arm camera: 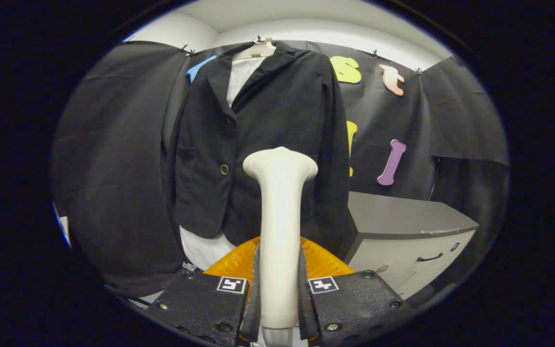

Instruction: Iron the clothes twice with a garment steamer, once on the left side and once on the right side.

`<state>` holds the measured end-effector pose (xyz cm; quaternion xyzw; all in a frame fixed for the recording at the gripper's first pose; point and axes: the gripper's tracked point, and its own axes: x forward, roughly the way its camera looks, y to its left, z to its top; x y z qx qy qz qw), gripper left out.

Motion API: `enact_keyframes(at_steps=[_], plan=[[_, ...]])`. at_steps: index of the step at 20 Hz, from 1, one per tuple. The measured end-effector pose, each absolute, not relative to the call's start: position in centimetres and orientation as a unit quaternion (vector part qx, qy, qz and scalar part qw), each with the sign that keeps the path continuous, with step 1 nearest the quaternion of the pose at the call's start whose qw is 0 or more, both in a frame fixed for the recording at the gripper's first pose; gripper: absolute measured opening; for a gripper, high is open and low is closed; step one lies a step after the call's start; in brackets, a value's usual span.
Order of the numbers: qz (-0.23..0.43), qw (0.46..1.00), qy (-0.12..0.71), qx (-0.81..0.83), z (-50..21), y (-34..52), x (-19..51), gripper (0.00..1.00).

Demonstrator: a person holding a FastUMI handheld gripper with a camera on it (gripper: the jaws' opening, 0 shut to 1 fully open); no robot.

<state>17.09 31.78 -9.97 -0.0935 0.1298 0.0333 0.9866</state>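
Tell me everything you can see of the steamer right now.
The steamer is a cream, smooth, plastic-looking wand with a slim handle that widens into a flared head at the top. It stands upright between the gripper jaws, both of which press on its lower handle. A grey stub shows at its base. The head is in front of the dark jacket, near its lower button; contact with the cloth cannot be told.
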Motion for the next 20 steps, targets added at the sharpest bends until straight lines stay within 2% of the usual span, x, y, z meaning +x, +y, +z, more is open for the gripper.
enact_keyframes(at_steps=[20], plan=[[0.024, 0.96, 0.246, -0.129, -20.6, 29.6, 15.5, 0.33]])
